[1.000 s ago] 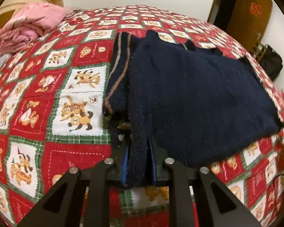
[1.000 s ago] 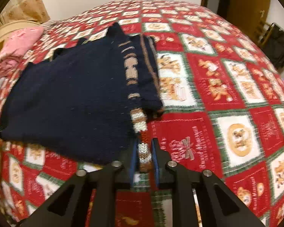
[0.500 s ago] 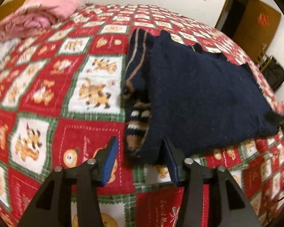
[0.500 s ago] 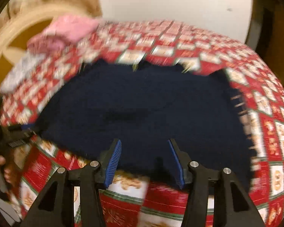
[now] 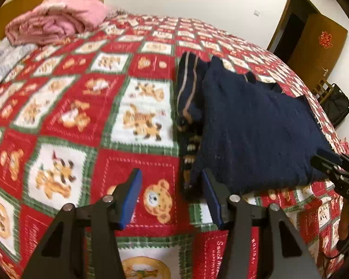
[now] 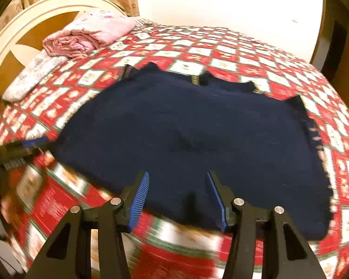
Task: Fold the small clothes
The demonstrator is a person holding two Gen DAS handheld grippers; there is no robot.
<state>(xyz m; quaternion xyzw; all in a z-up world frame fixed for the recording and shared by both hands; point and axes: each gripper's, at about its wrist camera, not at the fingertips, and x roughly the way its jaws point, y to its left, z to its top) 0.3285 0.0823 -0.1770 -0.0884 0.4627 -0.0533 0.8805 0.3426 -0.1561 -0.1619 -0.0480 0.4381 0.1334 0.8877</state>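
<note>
The navy sweater (image 6: pixel 197 139) lies flat on the bed (image 5: pixel 69 107), on a red and green quilt w/ cartoon squares. One side part w/ tan stripes is folded under its left edge in the left wrist view, so only a strip of it shows.

The left claw (image 5: pixel 172 197) has just been opening; its jaws are apart, nothing between them, only quilt. Its right finger sits just beside the sweater's near corner; touching or not, cannot tell.

The right claw (image 6: pixel 178 197) has also just been opening; jaws apart, above the near hem, pads not pressing the knit.

A rolled pink blanket (image 6: pixel 88 34) rests near the headboard, a pale pillow (image 6: pixel 32 76) beside it.

No container is seen. The right wrist view is blurred at the bottom and left. At its left edge the other claw is cut off.
</note>
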